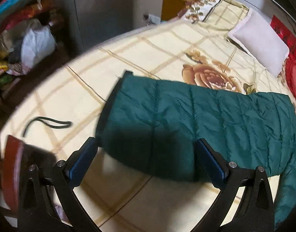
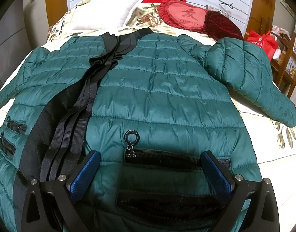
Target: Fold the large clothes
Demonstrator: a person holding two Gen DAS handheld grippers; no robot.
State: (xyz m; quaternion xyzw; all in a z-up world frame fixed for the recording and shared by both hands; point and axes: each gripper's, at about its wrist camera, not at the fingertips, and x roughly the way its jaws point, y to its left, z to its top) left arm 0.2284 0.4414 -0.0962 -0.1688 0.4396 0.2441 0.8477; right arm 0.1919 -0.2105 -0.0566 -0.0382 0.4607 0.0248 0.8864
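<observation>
A dark green quilted puffer jacket point(image 2: 167, 89) lies spread on the bed, front up, with a black zipper strip point(image 2: 74, 116) running down its left half and a pocket zip with a ring pull point(image 2: 131, 136) near its hem. Its right sleeve point(image 2: 252, 77) lies bent out to the right. My right gripper point(image 2: 150, 171) is open, low over the hem around the pocket. In the left wrist view part of the jacket point(image 1: 186, 119) lies flat. My left gripper point(image 1: 146, 160) is open at its near edge, holding nothing.
The bed point(image 1: 128, 54) has a cream checked sheet with flower prints. A white pillow point(image 2: 103, 11) and red cushions point(image 2: 186, 15) lie at its head. A black cord point(image 1: 49, 124) lies on the sheet at left. Bags and clutter point(image 1: 36, 44) stand beside the bed.
</observation>
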